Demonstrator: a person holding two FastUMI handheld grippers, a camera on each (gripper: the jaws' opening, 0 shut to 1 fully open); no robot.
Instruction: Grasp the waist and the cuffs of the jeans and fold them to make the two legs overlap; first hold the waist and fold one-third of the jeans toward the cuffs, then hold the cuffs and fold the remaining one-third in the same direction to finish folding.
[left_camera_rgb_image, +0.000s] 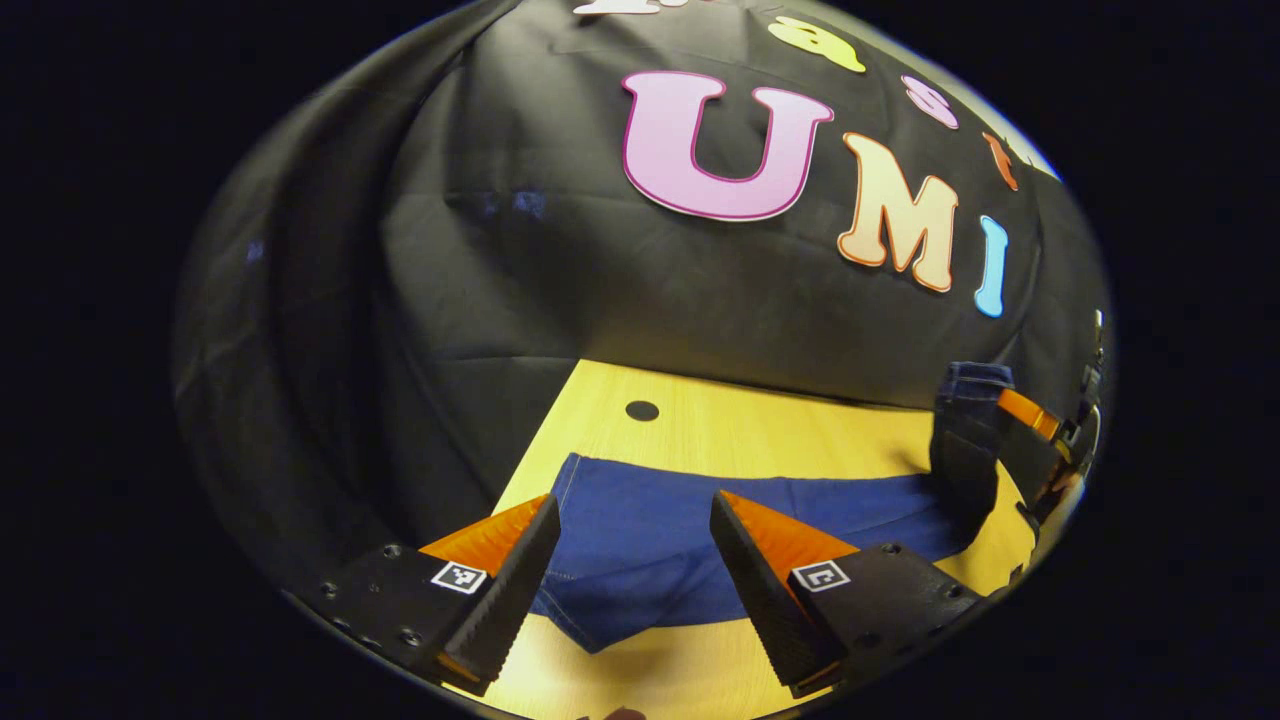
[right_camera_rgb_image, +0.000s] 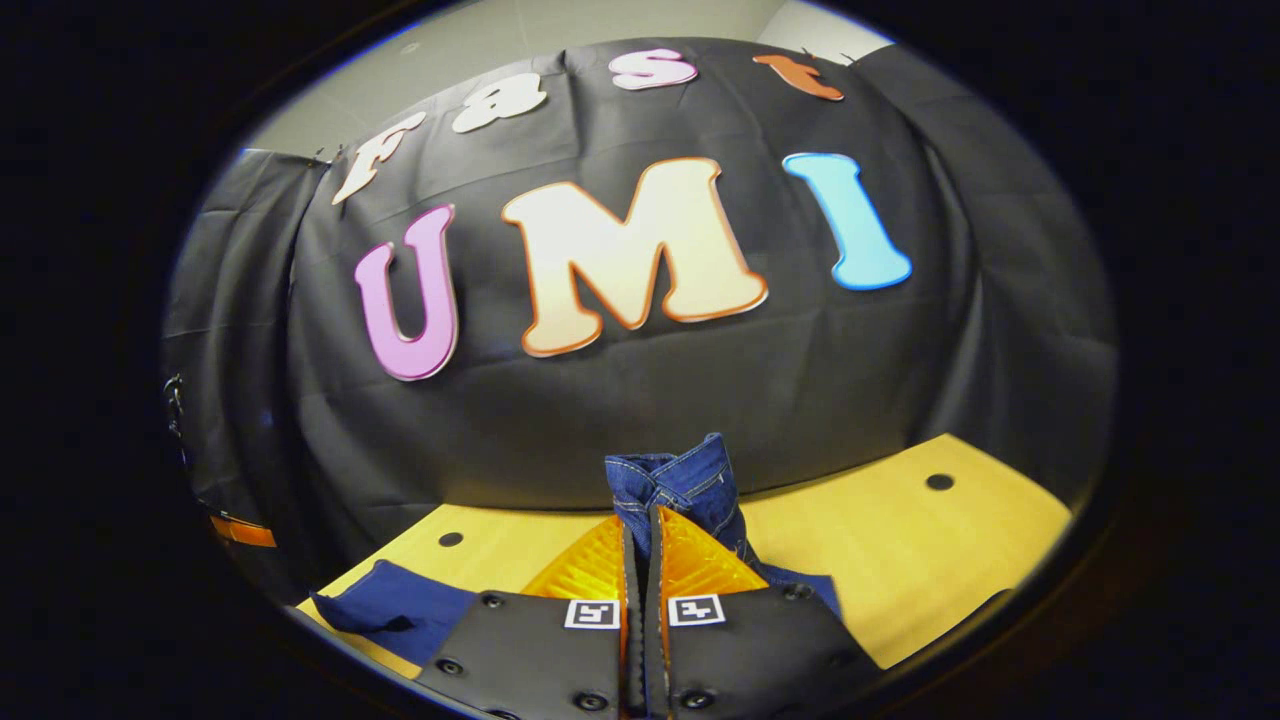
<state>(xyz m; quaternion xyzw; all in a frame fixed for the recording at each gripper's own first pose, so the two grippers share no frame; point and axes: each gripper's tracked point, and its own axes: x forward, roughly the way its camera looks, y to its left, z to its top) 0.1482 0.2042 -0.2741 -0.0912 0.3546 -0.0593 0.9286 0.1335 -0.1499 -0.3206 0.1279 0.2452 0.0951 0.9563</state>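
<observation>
Right tool (right_camera_rgb_image: 640, 530) clenched on jeans (right_camera_rgb_image: 680, 480) – denim partly hidden, left tool (left_camera_rgb_image: 635, 540) released

In the left gripper view the jeans (left_camera_rgb_image: 660, 545) lie across the near table (left_camera_rgb_image: 740, 430), their right end lifted in the right gripper (left_camera_rgb_image: 1040, 425).

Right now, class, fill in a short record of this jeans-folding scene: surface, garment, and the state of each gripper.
surface: wooden table with round holes
garment: blue jeans lying flat on the table, one end lifted
left gripper: open, above the flat end of the jeans, holding nothing
right gripper: shut on a bunched end of the jeans, raised off the table
which end is lifted: cannot tell
</observation>
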